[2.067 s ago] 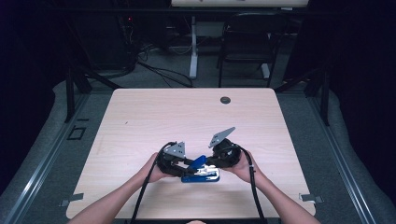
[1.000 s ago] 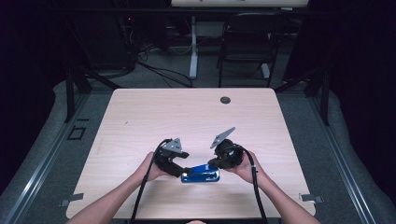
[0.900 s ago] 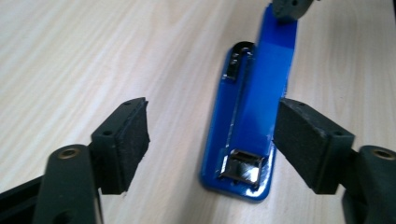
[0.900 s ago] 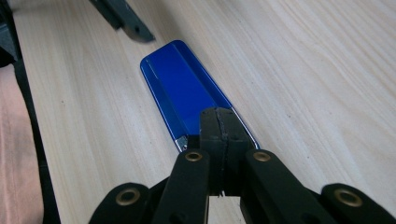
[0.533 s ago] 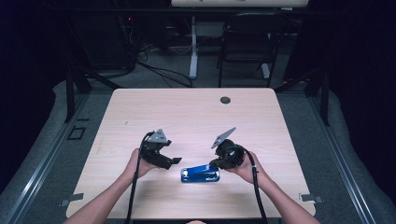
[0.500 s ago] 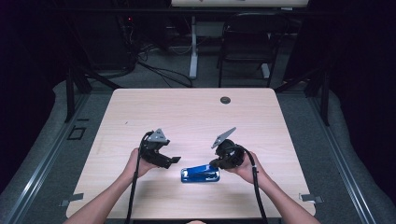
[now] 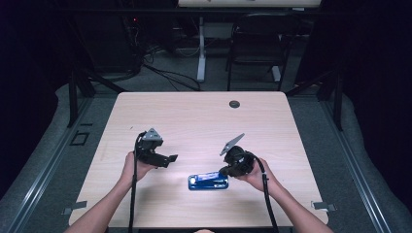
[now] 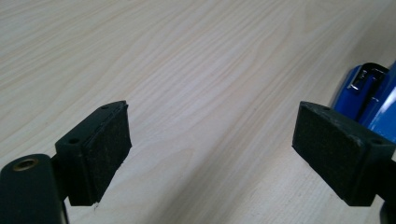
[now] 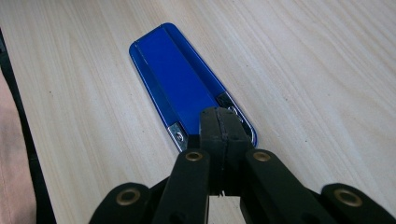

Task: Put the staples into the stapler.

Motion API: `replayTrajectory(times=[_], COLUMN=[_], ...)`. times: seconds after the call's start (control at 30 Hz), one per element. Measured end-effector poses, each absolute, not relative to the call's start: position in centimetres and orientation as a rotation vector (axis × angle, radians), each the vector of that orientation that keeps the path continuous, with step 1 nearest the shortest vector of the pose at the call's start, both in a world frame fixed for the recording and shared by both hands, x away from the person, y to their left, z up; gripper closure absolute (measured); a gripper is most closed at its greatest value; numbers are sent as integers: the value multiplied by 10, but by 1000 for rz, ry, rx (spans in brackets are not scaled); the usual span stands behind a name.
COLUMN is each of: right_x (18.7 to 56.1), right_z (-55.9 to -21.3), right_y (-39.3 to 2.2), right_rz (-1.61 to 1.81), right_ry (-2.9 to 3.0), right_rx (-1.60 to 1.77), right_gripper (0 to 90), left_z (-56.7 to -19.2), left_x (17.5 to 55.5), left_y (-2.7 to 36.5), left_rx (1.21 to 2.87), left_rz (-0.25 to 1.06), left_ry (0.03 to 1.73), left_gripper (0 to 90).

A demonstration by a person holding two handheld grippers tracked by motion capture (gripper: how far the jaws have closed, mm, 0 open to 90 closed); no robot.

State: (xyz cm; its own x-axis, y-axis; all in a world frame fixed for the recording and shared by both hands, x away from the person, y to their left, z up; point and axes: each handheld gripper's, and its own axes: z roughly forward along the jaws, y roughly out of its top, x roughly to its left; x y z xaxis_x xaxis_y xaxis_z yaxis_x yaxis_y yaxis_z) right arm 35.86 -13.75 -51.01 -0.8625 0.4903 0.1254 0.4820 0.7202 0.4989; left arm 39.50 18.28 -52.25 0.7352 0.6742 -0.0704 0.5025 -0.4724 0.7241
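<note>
The table (image 7: 204,121) is a light wood-grain surface with a round dark grommet (image 7: 234,104) near its far edge. A blue stapler (image 7: 208,182) lies flat toward the near edge. The right gripper (image 7: 227,171) rests at the stapler's right end, apparently touching it; its jaw state cannot be resolved at this scale. The left gripper (image 7: 172,158) is held above the table to the left of the stapler, apart from it. Both cables trail toward the near edge.
</note>
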Motion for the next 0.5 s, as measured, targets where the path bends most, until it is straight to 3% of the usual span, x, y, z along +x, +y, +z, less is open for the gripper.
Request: replayTrajectory(times=[0.5], right_x=[361], right_z=[-514], right_y=[-142], right_rz=[847], right_ry=[2913], right_rx=[872], right_gripper=[900], left_z=[-522], left_x=[399], left_y=[189], left_rx=[2148], left_rz=[303], left_ry=[930], left_gripper=[110])
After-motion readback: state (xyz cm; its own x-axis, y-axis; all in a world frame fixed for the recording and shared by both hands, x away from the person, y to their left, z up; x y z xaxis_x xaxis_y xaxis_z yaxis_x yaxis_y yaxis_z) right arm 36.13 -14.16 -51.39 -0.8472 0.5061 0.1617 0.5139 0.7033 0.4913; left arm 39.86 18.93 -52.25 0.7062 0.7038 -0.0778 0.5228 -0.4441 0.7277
